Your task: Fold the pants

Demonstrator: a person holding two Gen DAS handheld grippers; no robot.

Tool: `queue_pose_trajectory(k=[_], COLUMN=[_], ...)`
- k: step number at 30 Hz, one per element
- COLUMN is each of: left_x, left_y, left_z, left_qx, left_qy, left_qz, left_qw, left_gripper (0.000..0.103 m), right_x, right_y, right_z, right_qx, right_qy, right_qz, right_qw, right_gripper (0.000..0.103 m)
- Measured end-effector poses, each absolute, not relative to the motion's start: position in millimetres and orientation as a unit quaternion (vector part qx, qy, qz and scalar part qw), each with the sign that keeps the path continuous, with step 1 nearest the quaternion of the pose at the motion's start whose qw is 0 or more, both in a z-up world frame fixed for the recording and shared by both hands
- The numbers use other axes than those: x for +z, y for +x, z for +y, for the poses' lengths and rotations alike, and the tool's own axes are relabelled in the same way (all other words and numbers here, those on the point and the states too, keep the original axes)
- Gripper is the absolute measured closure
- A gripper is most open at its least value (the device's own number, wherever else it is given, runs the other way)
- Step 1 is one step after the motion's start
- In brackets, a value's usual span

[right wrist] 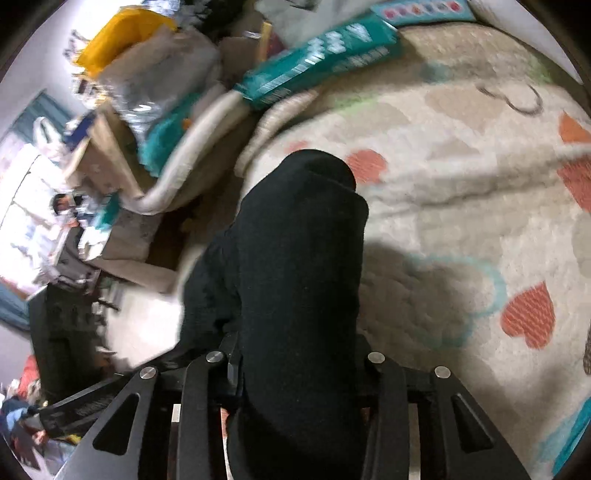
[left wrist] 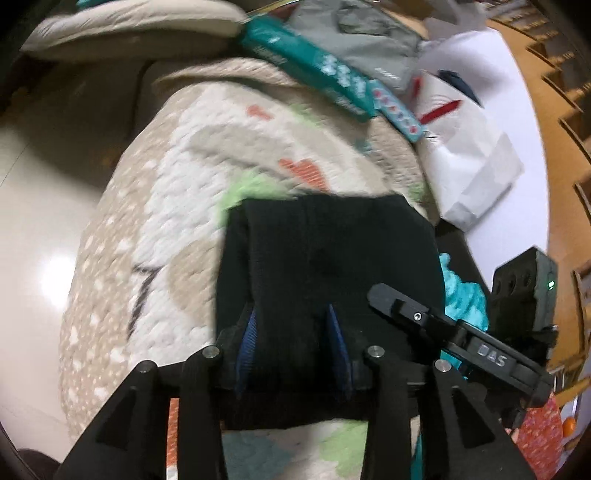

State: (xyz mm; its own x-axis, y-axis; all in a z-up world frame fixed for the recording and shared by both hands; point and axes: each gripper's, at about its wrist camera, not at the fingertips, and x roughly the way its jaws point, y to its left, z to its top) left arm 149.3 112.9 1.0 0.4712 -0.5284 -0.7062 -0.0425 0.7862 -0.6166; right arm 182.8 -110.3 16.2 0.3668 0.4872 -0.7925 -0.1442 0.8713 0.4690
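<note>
The black pants (left wrist: 325, 251) lie as a folded bundle on a cream quilt (left wrist: 207, 166) printed with hearts. My left gripper (left wrist: 291, 314) is shut on their near edge, and the cloth fills the gap between its blue pads (left wrist: 249, 332). The right gripper's black finger (left wrist: 402, 302) reaches onto the pants from the right. In the right wrist view the pants (right wrist: 303, 240) hang as a thick dark roll over the quilt (right wrist: 461, 206). My right gripper (right wrist: 299, 343) is shut on them, its fingertips buried in the cloth.
A teal package (left wrist: 314, 66) and a white paper bag (left wrist: 469, 158) lie at the quilt's far side. Pale glossy floor (left wrist: 37, 184) shows on the left, wooden furniture (left wrist: 554, 110) on the right. Boxes, bags and a yellow bin (right wrist: 122, 33) crowd the area beside the quilt.
</note>
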Motion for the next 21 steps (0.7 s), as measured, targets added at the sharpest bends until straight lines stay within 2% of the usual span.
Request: queue_pose_trajectory(k=[3,5,8,12,14,16,17,18,19,20,21], left_x=[-14,-21,-30,-37,-40,-39,-38,-38,-38,-38,-37], left_y=[148,149,156,164,167,170,171,172,172,172,171], left_z=[119,118,105,81,74,65,58,54,47,42,42], left_qx=[-0.143,-0.152,-0.169,-0.179,-0.181,-0.185,-0.19,-0.193,-0.197,-0.196,-0.197], left_qy=[-0.302,-0.315,-0.316,-0.282,-0.278,-0.269,-0.255,-0.245,-0.228,-0.212,-0.207], left_qz=[0.499,0.503,0.51,0.52,0.519,0.515,0.517,0.518,0.522,0.525,0.522], left_qw=[0.8,0.791,0.782,0.786,0.788,0.793,0.795,0.797,0.798,0.8,0.803], left_gripper=[0.055,0.046,0.038,0.031,0.024,0.023,0.026,0.033,0.055,0.066,0.071], right_x=[-9,-16,-21,-23,-26,-32,-37,-42,-47,-51,-52], right_y=[184,185,187,192,200,208,214,217,221,223,223], right_z=[-128,-136,-141,-143,-144,-145,-147,-149,-152,-155,-159], right_qx=[0.169,0.161,0.155,0.165,0.164,0.164,0.168,0.171,0.174,0.176,0.179], right_qy=[0.188,0.21,0.215,0.211,0.211,0.213,0.22,0.229,0.244,0.258,0.272], right_qz=[0.539,0.54,0.537,0.53,0.527,0.527,0.528,0.53,0.532,0.531,0.528], right_qw=[0.803,0.799,0.801,0.805,0.806,0.806,0.803,0.799,0.792,0.788,0.784], right_gripper=[0.061,0.053,0.041,0.029,0.025,0.021,0.021,0.02,0.02,0.02,0.02])
